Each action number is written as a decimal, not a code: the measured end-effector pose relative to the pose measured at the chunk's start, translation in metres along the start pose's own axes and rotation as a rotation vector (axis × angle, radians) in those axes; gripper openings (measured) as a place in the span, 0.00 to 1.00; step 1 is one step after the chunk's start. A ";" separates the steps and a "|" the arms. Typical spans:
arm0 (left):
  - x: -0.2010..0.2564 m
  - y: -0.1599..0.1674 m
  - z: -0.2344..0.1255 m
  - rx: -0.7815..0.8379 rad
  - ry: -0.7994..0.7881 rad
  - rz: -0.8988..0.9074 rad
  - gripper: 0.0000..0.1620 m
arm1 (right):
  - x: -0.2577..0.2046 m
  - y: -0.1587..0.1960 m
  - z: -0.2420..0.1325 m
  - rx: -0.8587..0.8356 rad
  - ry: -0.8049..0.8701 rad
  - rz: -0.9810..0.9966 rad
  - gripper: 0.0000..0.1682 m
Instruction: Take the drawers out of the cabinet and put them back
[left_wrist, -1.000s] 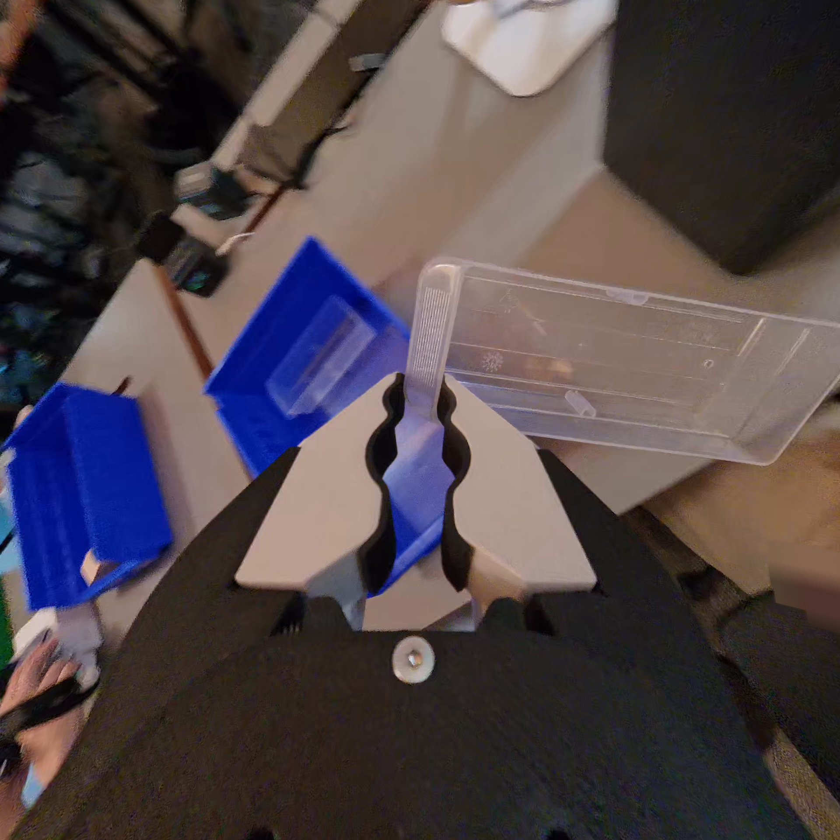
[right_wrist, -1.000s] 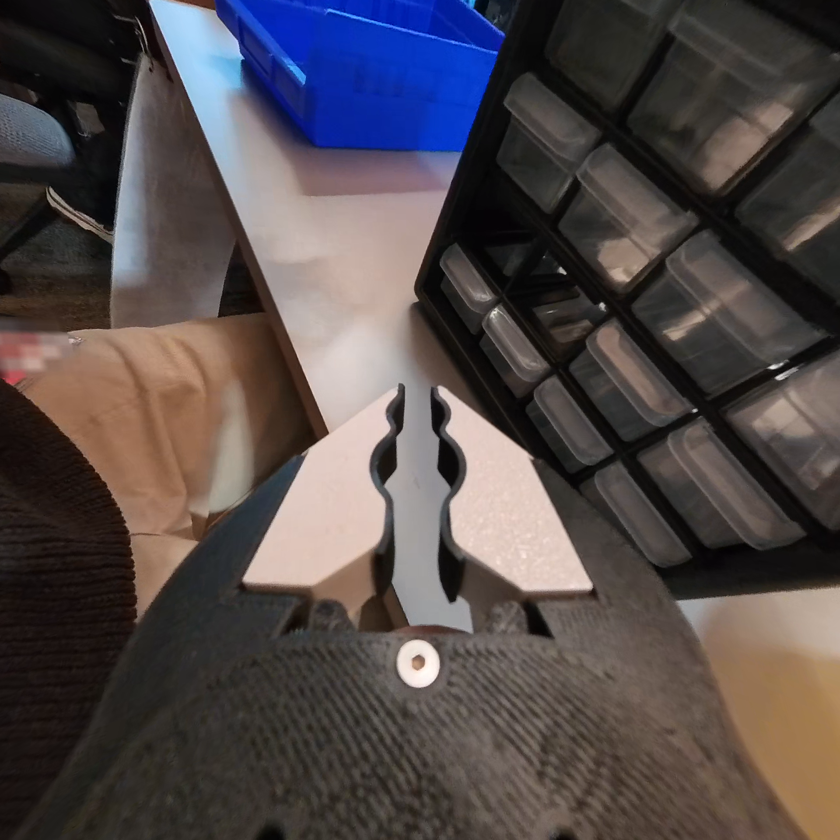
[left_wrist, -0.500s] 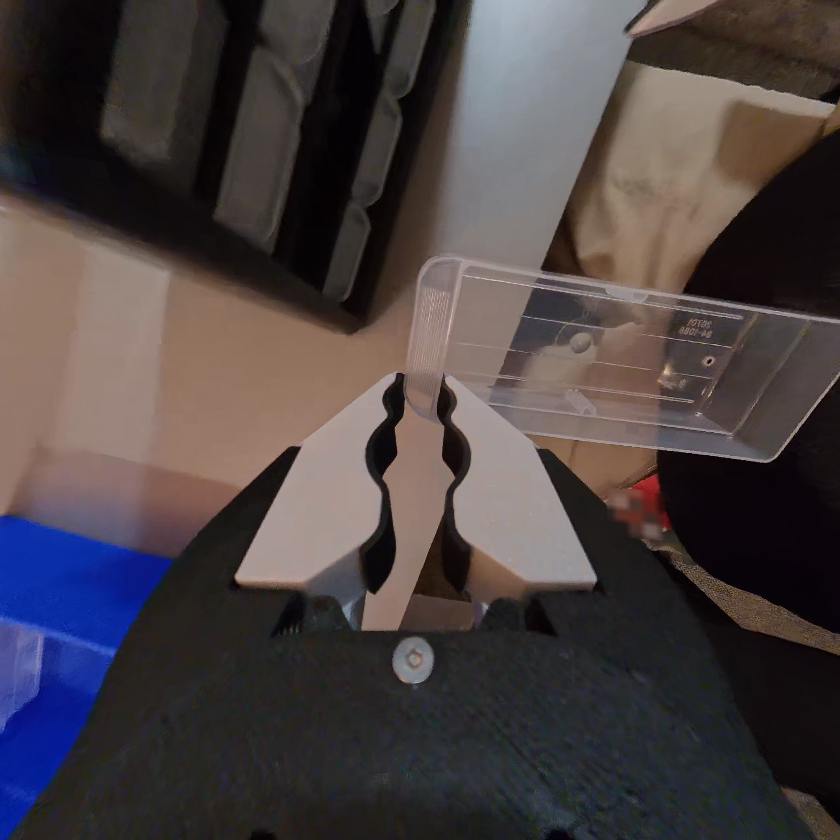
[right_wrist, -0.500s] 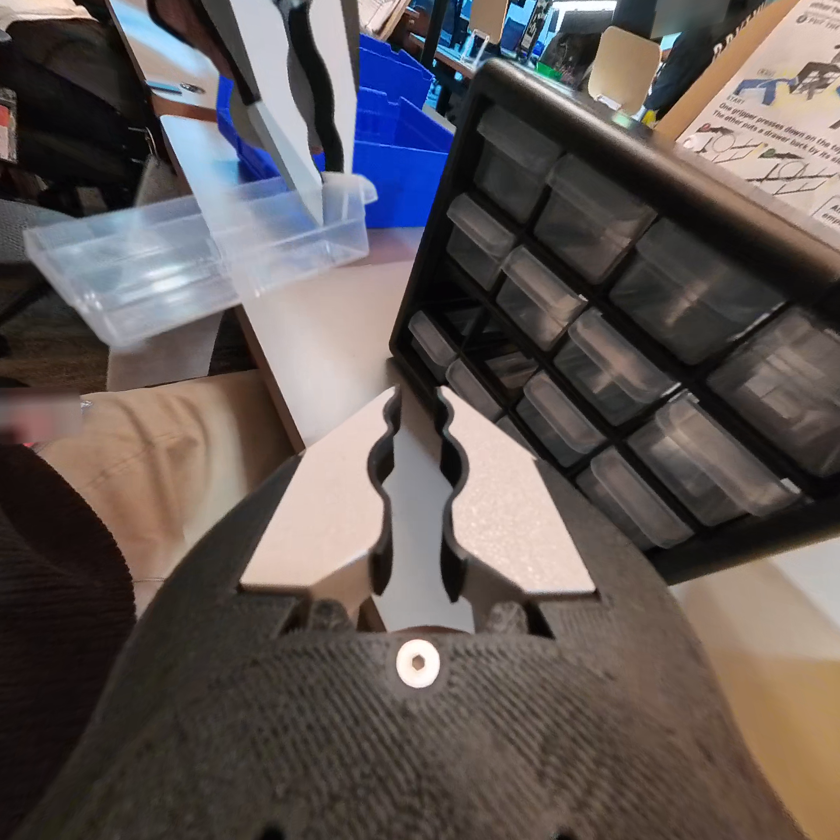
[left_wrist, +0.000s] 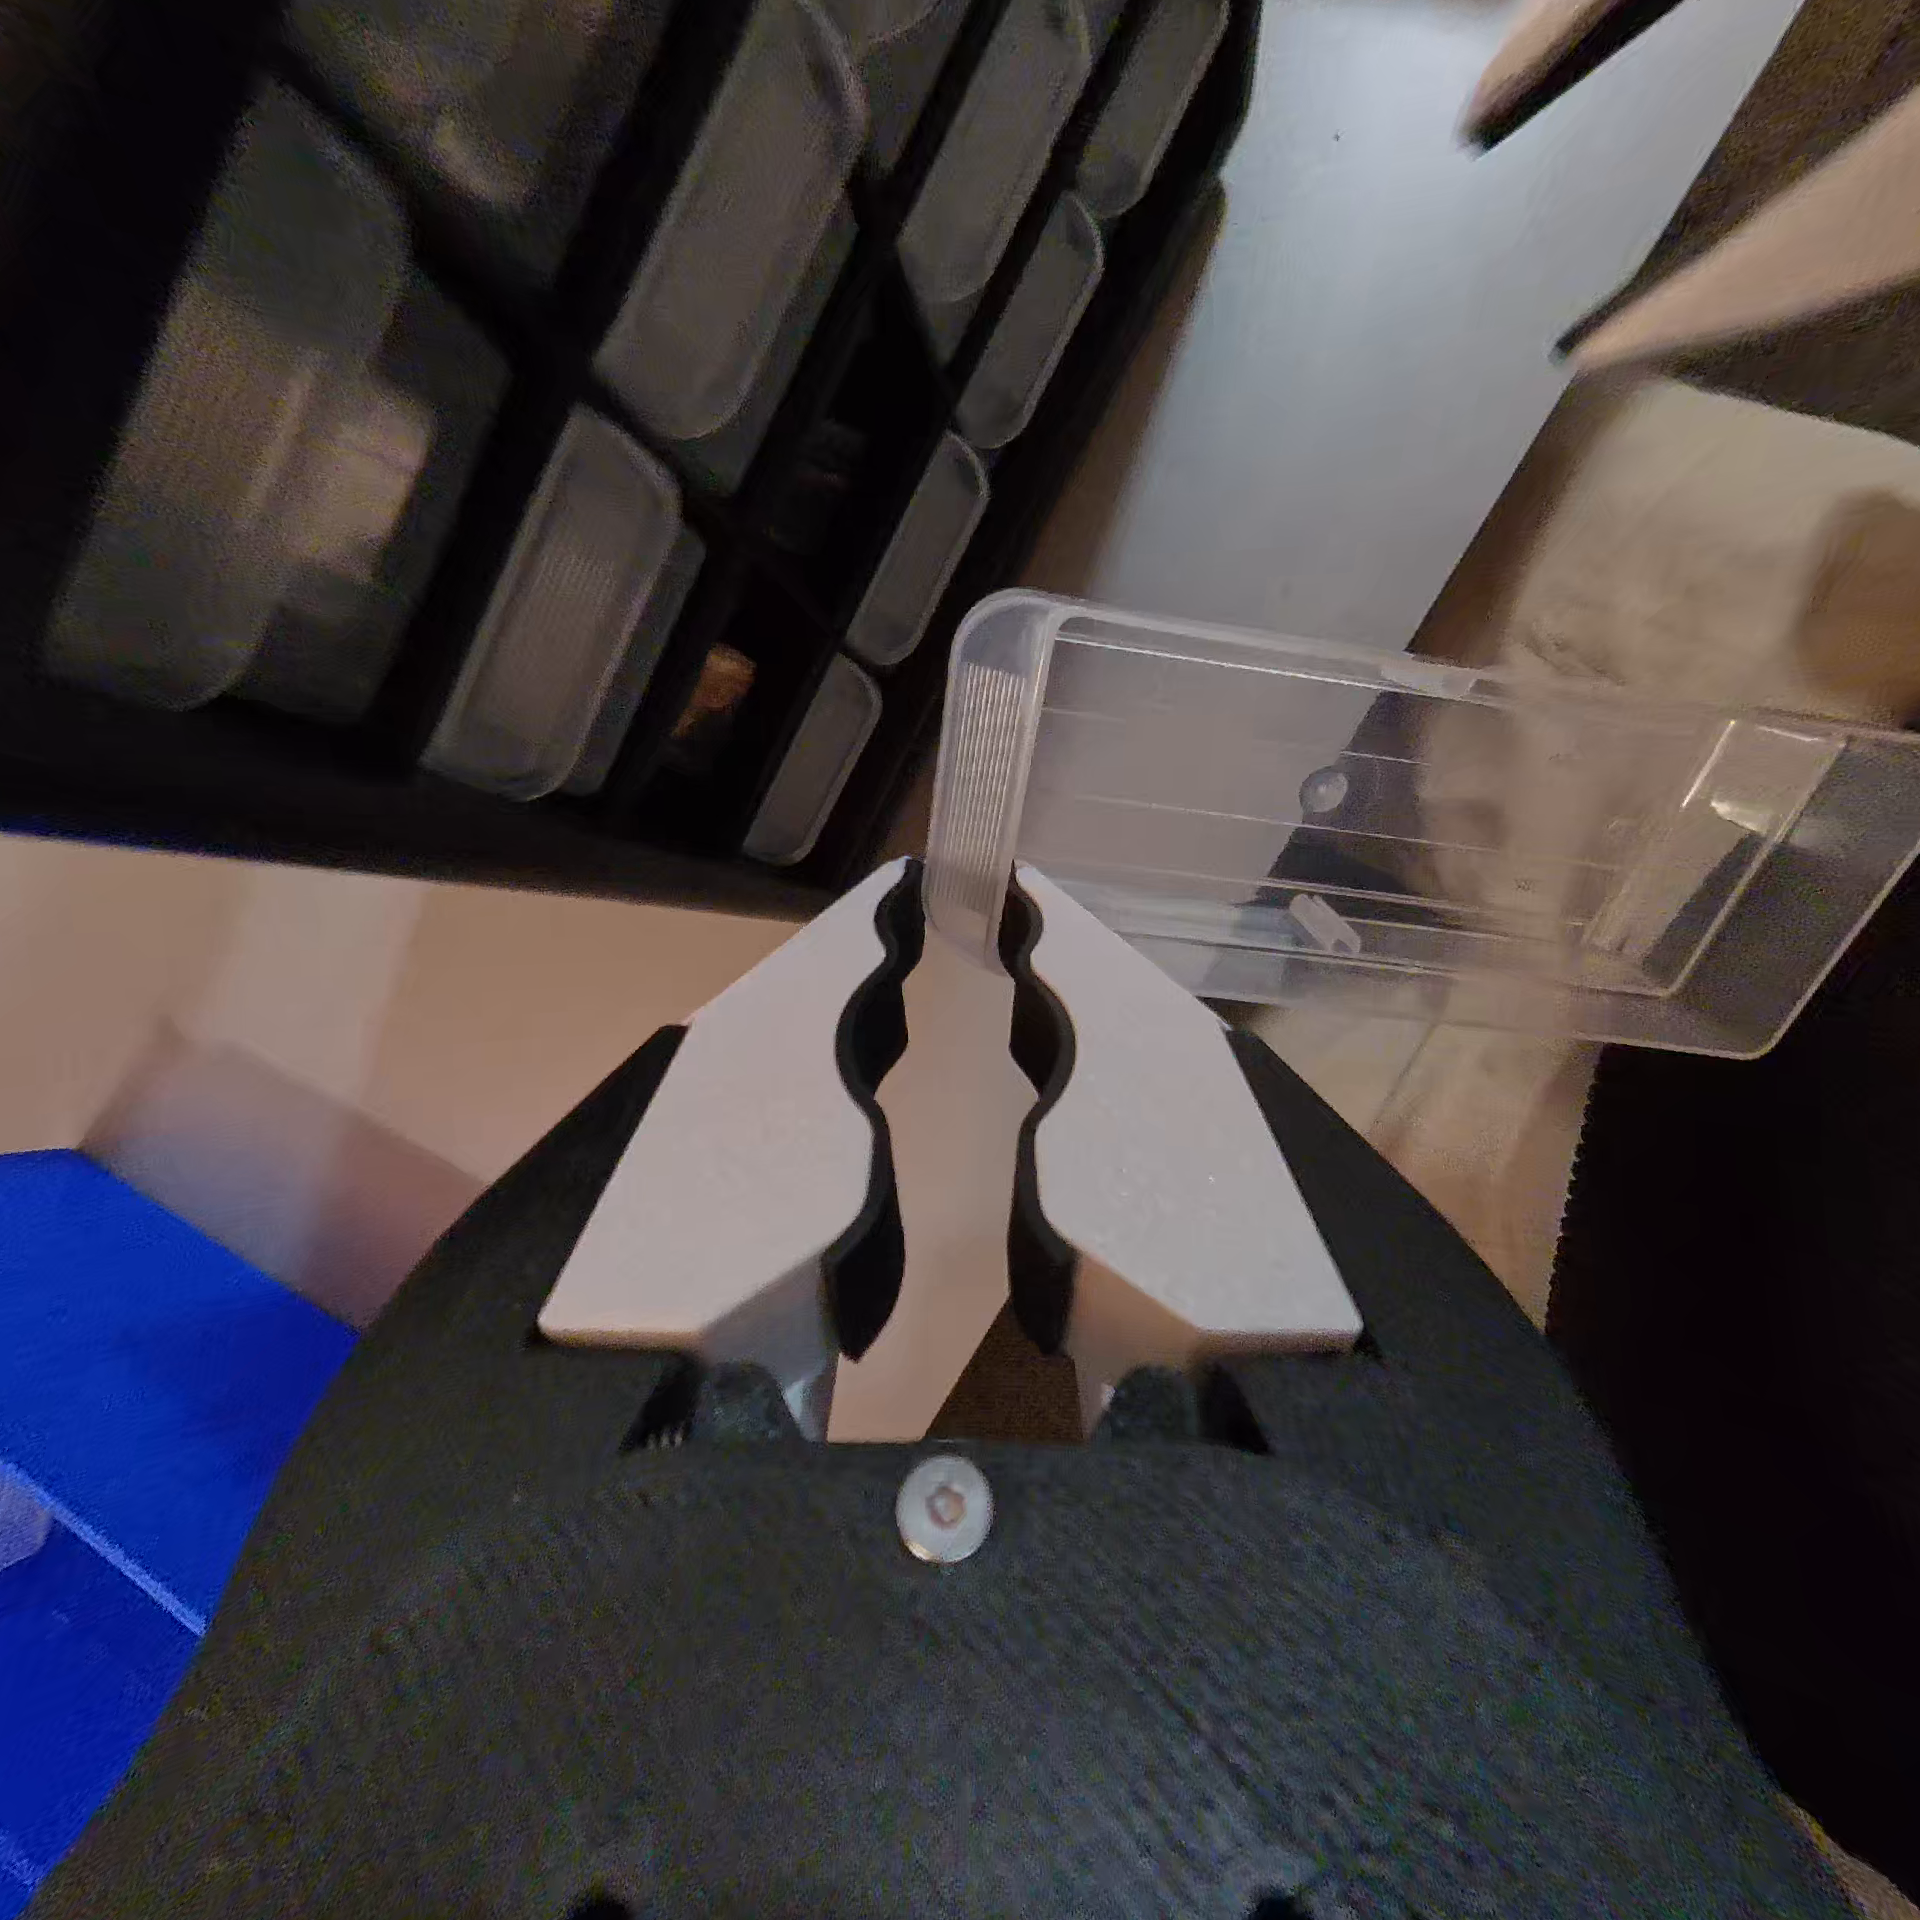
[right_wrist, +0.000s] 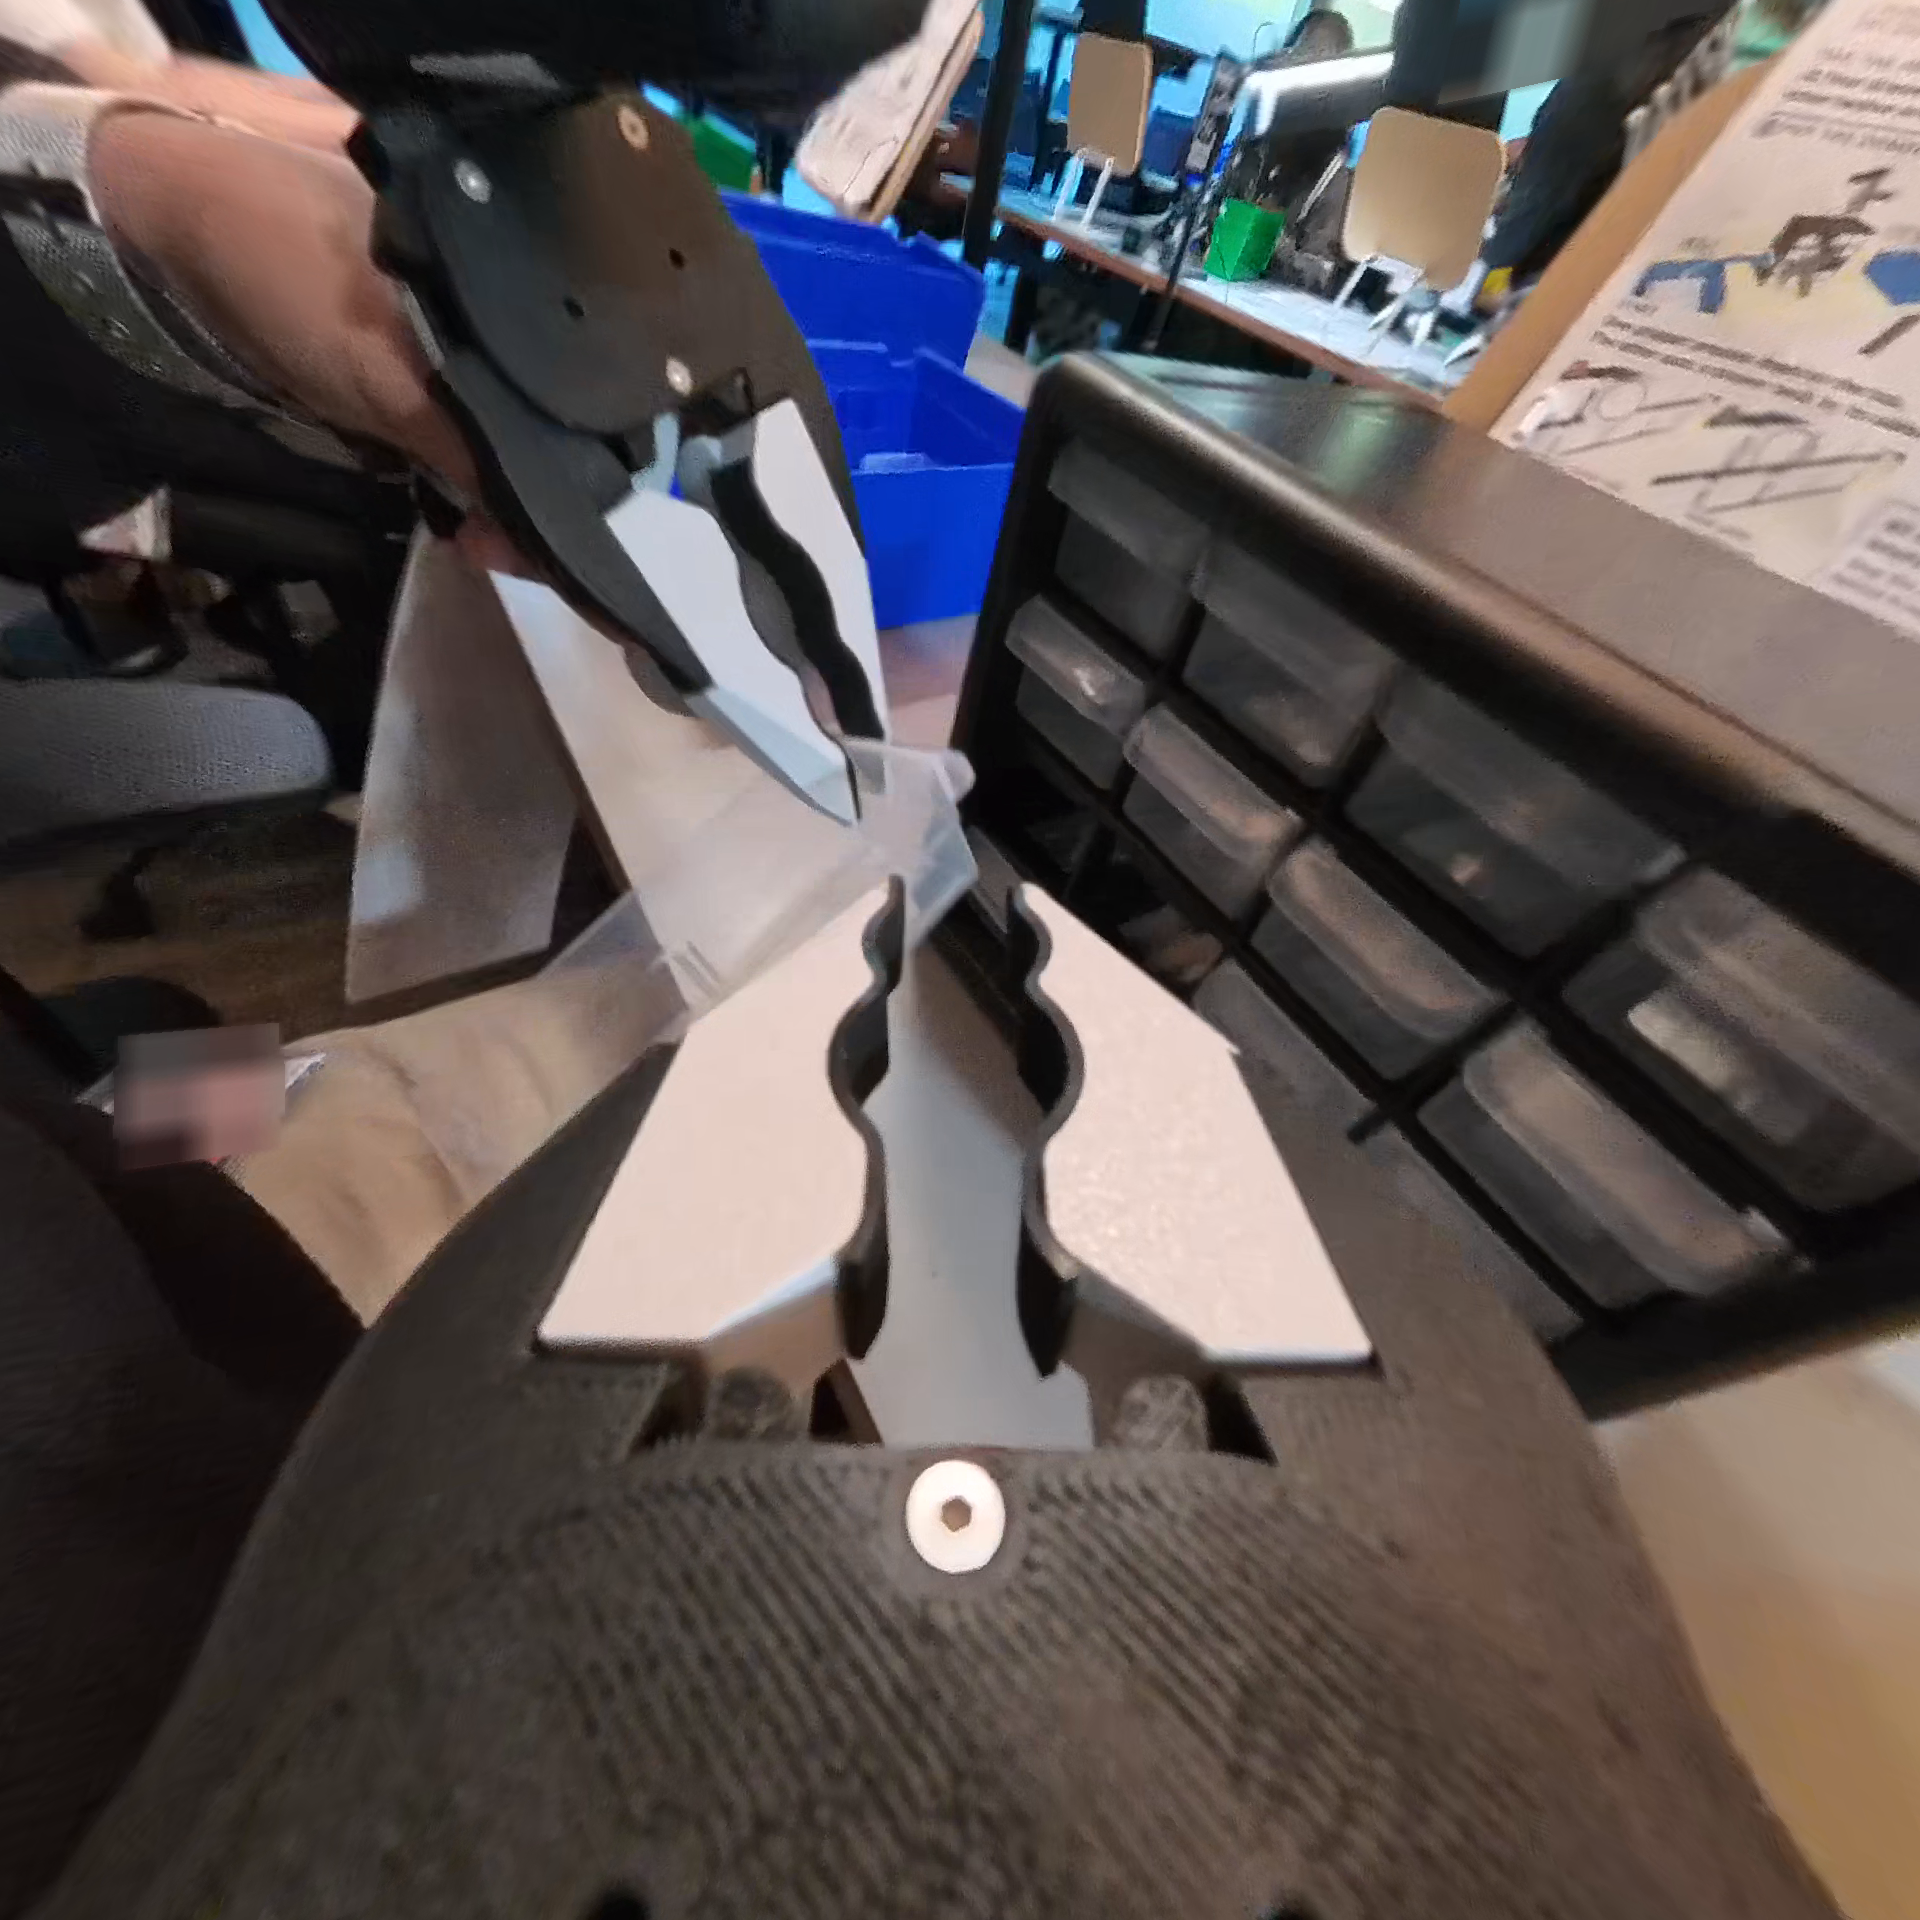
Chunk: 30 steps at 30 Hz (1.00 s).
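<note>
Beside black cabinet (left_wrist: 436, 395) — left claw (left_wrist: 961, 904) pinches clear drawer (left_wrist: 1403, 831), seemingly empty.

The left gripper (left_wrist: 961, 899) pinches the ribbed handle of a clear plastic drawer (left_wrist: 1403, 821), held in the air just beside the black drawer cabinet (left_wrist: 499, 436); a blue bin (left_wrist: 135, 1382) sits lower left.

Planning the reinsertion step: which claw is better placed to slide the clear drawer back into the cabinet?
Left. The left claw already grips the clear drawer by its ribbed handle, close to the black cabinet. The right claw is empty.
</note>
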<state>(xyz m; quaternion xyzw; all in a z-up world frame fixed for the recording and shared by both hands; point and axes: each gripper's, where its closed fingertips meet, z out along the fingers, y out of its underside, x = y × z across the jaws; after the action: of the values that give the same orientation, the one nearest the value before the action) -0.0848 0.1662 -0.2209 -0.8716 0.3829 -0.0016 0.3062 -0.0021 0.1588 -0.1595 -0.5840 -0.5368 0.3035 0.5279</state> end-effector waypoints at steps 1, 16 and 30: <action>0.005 0.000 0.002 -0.008 -0.008 0.016 0.09 | -0.006 0.000 0.004 -0.035 -0.015 -0.029 0.13; 0.052 -0.005 0.007 -0.110 0.058 0.162 0.09 | -0.031 0.038 0.036 -0.416 -0.163 -0.257 0.12; 0.056 -0.024 -0.018 0.212 0.328 -0.238 0.33 | -0.031 0.035 0.019 -0.293 -0.368 -0.104 0.07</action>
<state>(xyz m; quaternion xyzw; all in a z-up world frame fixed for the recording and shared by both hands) -0.0338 0.1314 -0.2063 -0.8616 0.3199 -0.2195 0.3274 -0.0160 0.1392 -0.2041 -0.5607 -0.6916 0.2961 0.3457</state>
